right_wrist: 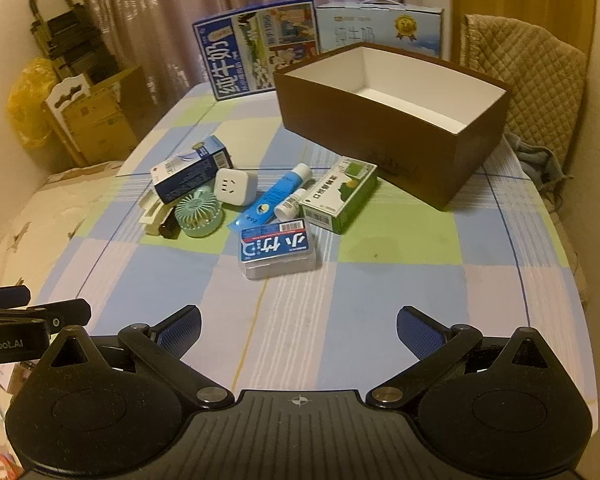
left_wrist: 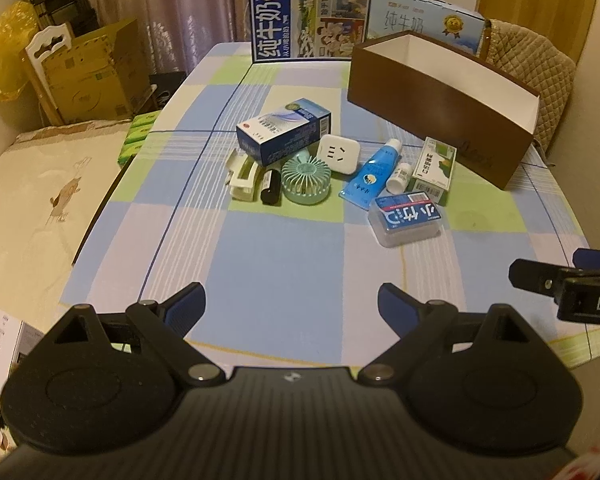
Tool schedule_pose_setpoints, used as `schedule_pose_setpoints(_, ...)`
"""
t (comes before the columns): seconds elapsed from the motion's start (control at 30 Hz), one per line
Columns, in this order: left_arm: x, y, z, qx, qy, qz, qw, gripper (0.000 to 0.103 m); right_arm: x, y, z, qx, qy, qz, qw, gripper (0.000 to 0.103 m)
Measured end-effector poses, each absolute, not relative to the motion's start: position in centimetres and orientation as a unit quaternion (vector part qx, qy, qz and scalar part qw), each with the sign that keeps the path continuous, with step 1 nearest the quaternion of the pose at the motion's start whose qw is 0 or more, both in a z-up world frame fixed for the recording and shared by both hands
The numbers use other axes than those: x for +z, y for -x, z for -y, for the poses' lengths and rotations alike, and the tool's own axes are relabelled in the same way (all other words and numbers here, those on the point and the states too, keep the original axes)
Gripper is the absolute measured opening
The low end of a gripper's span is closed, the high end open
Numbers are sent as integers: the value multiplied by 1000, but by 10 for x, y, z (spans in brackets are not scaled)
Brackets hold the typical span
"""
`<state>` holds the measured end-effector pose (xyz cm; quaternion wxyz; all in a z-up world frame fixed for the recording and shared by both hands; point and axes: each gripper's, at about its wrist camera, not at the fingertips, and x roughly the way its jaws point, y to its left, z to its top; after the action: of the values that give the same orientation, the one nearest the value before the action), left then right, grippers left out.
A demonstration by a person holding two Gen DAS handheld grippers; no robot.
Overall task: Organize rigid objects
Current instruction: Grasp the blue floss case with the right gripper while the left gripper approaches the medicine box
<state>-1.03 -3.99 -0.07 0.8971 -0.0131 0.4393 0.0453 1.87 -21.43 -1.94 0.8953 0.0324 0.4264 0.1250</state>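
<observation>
Two black handheld grippers w/ blue pads hover over the near edge of a table covered in a blue, green and lilac checked cloth [left_wrist: 284,264]: the left gripper [left_wrist: 291,304] has its fingers spread wide w/ nothing between them, and the right gripper [right_wrist: 299,326] is likewise spread and holds nothing. Mid-table lies a loose cluster of small items, well apart from both grippers. At the cluster's left, a blue-and-white rectangular carton [left_wrist: 284,132] lies tilted over a cream plastic clip-shaped piece [left_wrist: 242,180], w/ a small black cylinder [left_wrist: 271,187] beside it touching a round mint-green mini fan [left_wrist: 306,179]. A white square plug adapter [left_wrist: 337,154] sits just behind the fan. To the right, a blue squeeze tube w/ white cap [left_wrist: 374,174] lies flat beside a small white bottle [left_wrist: 400,176] and a green-and-white rectangular carton [left_wrist: 436,170]. Nearest the grippers is a clear plastic case w/ a blue label [left_wrist: 408,218]. Behind the cluster, at right, stands an open brown cardboard box w/ white interior [right_wrist: 400,144]; what shows of its inside is bare. Two milk cartons stand at the table's far edge, a dark blue one [left_wrist: 310,16] and a pale blue one w/ handle [left_wrist: 424,16].
</observation>
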Motion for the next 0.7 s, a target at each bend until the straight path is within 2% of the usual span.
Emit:
schedule_pose_setpoints(0.4, -9, 11, 34, 55, 22, -454, 889, 91, -30, -28, 221, 155, -34, -420, 894, 101)
schedule_pose_setpoints(0.7, -27, -28, 14, 18, 23, -462, 886, 91, -44, -50, 212, 154, -54, -429, 888, 101)
